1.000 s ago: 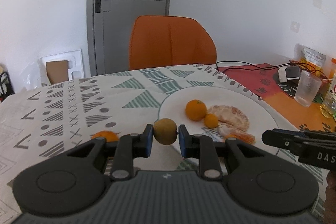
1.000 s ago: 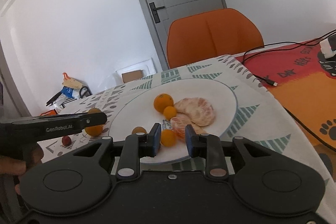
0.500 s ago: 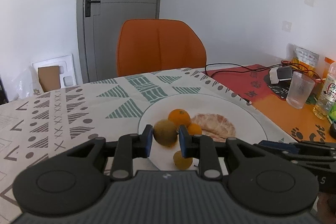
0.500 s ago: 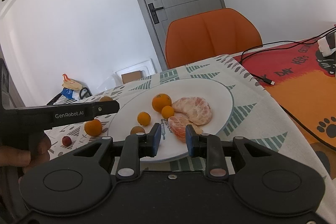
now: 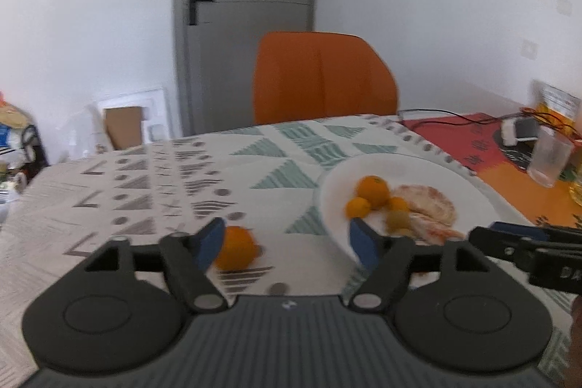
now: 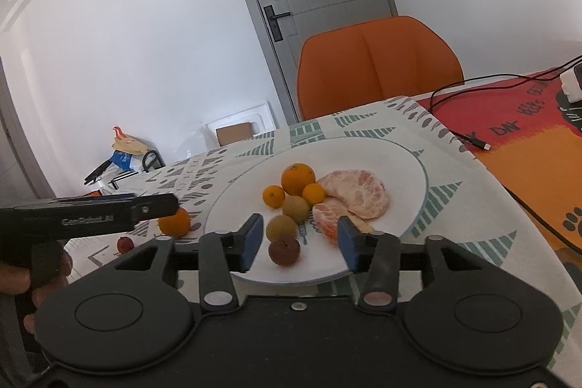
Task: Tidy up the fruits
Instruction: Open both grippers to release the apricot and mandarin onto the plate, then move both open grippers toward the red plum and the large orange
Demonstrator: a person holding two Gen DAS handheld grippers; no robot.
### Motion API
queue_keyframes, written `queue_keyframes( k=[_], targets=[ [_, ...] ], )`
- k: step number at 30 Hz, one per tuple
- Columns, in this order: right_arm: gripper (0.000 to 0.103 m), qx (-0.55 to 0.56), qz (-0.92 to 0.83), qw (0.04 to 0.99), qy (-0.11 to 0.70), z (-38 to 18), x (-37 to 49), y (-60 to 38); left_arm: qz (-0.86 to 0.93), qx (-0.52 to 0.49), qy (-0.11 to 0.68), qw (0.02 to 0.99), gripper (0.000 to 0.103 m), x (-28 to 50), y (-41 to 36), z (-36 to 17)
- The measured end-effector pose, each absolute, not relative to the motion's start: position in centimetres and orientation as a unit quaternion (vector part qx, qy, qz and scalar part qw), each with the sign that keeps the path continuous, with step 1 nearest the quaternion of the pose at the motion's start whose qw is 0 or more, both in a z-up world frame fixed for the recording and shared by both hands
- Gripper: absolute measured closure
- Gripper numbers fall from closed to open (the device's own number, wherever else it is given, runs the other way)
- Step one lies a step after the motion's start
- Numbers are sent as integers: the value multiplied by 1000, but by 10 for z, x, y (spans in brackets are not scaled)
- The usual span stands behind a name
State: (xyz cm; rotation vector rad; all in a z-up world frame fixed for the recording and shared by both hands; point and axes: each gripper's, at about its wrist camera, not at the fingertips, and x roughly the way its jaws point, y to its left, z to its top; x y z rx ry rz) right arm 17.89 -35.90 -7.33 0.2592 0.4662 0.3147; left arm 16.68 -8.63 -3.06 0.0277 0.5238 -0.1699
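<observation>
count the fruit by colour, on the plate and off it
orange whole fruits: 4, three on the plate led by the big one, one on the cloth
brown-green round fruits: 2
dark red fruits: 2
peeled citrus pieces: 2
total: 10

The black plastic body of the left gripper [image 6: 89,217] carries pale lettering, blurred, apparently "GenRobot.AI". The black right gripper [image 5: 527,250] shows only "DA" (the rest is cut off). Dark letters on the red-and-orange patterned mat [image 6: 516,130] are unreadable.
</observation>
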Motion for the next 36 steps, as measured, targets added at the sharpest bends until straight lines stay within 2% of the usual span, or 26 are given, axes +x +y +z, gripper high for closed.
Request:
queue_keyframes(
  k=[1, 10, 24, 36],
  targets=[
    [41, 128, 153, 953, 228, -73, 179, -358, -75, 16, 253, 964, 20, 165, -82, -30],
    [0, 120, 143, 960, 208, -65, 175, -346, -38, 14, 246, 968, 17, 158, -51, -29],
    [0, 105, 135, 961, 217, -63, 176, -324, -8, -7, 255, 967, 8, 156, -14, -43],
    [0, 78, 143, 960, 228, -64, 180, -299, 14, -23, 260, 965, 8, 158, 2, -59]
  ],
)
